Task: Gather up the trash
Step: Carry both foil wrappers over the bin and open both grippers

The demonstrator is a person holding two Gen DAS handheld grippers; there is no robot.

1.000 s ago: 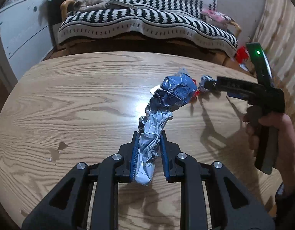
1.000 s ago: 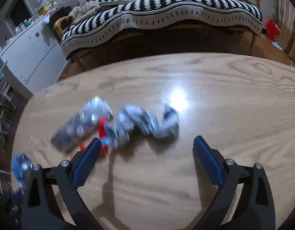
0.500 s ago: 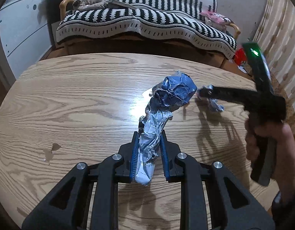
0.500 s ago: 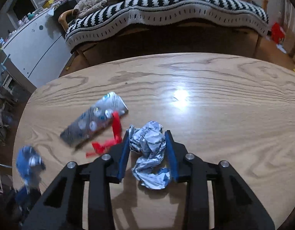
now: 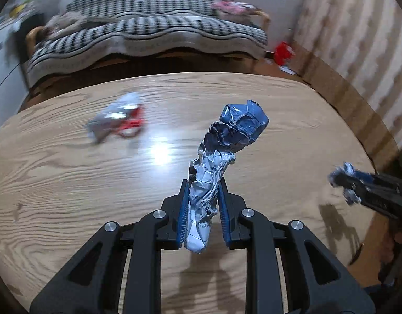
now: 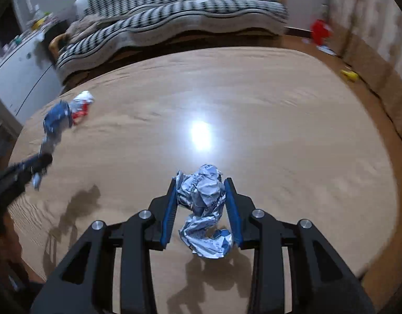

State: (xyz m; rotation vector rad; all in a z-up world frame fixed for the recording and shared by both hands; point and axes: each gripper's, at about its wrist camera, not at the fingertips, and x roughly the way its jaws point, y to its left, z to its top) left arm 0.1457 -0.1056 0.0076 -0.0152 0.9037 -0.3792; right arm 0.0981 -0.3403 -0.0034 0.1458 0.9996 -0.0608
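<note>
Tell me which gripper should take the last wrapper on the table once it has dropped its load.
Left, probably: the left gripper, shut on blue wrapper, sits nearer the red-and-silver wrapper than the right gripper.

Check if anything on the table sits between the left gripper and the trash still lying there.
Nothing visible does. The leftover trash, a silver piece with red bits, lies alone on the table, bare wood between it and the left gripper. But that gripper is shut on a blue wrapper, and the right gripper on a foil wad.
</note>
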